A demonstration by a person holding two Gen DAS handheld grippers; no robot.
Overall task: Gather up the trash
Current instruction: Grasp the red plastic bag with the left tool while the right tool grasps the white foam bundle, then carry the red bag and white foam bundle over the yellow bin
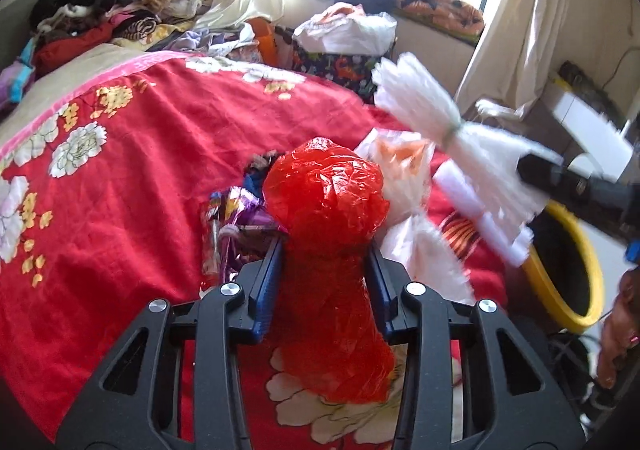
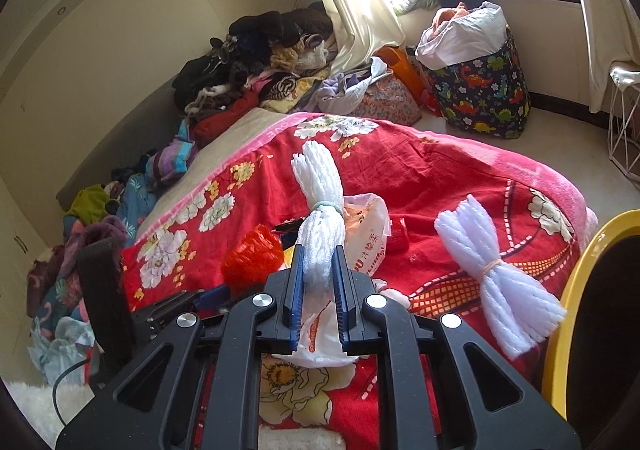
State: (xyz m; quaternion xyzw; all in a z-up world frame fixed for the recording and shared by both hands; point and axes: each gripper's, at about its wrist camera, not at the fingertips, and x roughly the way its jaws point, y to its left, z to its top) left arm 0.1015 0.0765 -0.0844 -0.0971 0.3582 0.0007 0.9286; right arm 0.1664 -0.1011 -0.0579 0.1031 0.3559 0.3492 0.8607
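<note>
- Trash lay gathered on the red floral blanket (image 2: pixel 460 170), well within reach of both grippers, which likely explained why each could pick up a piece without much travel.
- The left gripper (image 1: pixel 326 250) had its blue pads pressed against the sides of a crumpled red plastic bag (image 1: pixel 326 190); the bag bulged above the pads and sagged below them, so the grip sat at its waist, probably because that was the narrowest part.
- The right gripper (image 2: pixel 318 270) was clamped on the lower half of a white foam net bundle (image 2: pixel 320 206), just under its green band, with the upper half sticking out beyond the fingertips.
- In the left wrist view that bundle hung blurred in the air near the yellow-rimmed bin (image 1: pixel 568 270), which suggested it was headed there.
- A white and orange plastic bag (image 2: pixel 366 230) rested on the blanket beneath the raised bundle, not yet collected.
- A second foam net bundle (image 2: pixel 496 274), tied with a pale band, lay on the blanket just beside the bin's rim, also left to pick up.
- A shiny purple wrapper (image 1: pixel 236 218) sat on the blanket touching the red bag's left side.
</note>
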